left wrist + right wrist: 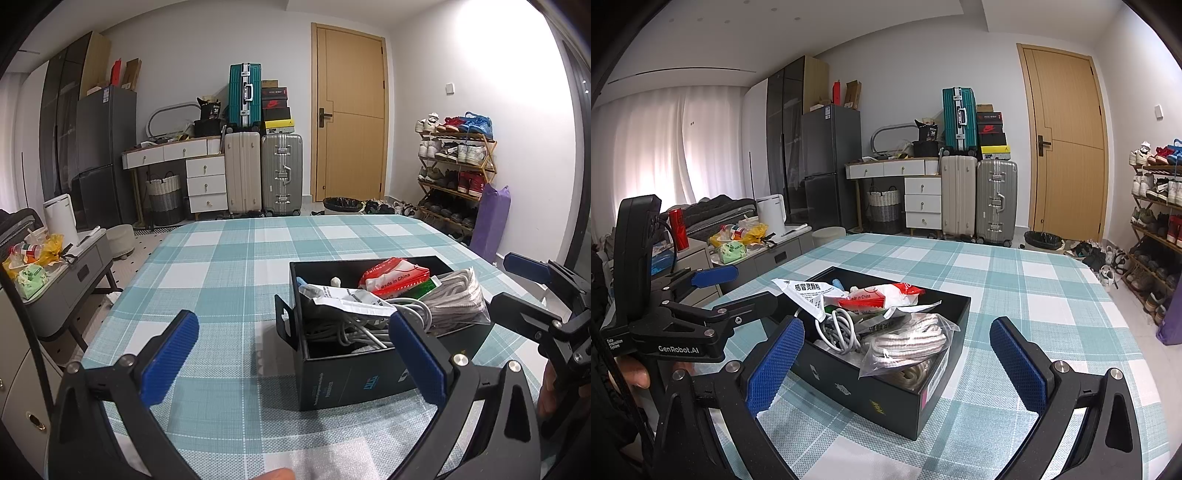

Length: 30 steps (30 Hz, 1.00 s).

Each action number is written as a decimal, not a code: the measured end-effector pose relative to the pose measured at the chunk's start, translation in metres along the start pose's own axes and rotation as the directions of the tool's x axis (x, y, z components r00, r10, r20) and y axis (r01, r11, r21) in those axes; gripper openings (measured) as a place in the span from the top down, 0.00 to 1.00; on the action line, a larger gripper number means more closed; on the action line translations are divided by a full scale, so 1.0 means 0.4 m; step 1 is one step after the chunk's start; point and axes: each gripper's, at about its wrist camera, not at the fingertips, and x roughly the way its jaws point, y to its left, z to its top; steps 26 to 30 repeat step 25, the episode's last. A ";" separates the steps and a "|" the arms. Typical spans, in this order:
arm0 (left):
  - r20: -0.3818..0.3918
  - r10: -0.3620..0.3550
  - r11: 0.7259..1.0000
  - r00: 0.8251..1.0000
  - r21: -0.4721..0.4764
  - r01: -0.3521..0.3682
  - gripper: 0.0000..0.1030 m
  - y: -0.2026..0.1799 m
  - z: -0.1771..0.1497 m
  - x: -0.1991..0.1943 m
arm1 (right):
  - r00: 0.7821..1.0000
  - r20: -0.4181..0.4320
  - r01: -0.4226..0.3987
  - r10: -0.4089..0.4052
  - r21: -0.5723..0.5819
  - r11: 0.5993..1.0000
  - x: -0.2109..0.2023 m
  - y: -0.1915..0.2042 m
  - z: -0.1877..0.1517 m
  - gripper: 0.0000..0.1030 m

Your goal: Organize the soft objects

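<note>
A black open box (369, 380) (886, 398) sits on the teal checked tablecloth (221, 277) (1015, 295). It holds a red-and-white packet (393, 277) (882, 297), a white medicine pouch (351, 299) (805, 295), coiled grey-white cables (351, 328) (838, 328) and a clear bag of white cord (458, 299) (908, 343). My left gripper (293, 354) is open and empty, just in front of the box's near-left corner. My right gripper (897, 365) is open and empty, its fingers either side of the box's near end. The right gripper also shows in the left wrist view (528, 291), and the left in the right wrist view (735, 291).
A grey side table (70, 273) with bags and bottles stands left of the table. Suitcases (262, 173), a white dresser (192, 166), a door (351, 114) and a shoe rack (454, 173) line the far wall. A bin (341, 205) stands by the door.
</note>
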 end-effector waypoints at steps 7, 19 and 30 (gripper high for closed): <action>-0.004 0.002 1.000 1.000 -0.009 -0.002 0.00 0.003 -0.004 0.000 | 1.000 0.000 0.000 0.000 0.000 1.000 0.000 0.000 0.000 0.01; -0.002 0.007 1.000 1.000 -0.014 -0.007 0.00 0.010 -0.005 -0.005 | 1.000 0.001 0.000 0.000 0.000 1.000 0.001 0.000 -0.002 0.01; 0.001 0.006 1.000 1.000 -0.013 -0.006 0.00 0.012 -0.004 -0.009 | 1.000 0.002 0.000 0.000 -0.001 1.000 0.001 0.000 -0.002 0.01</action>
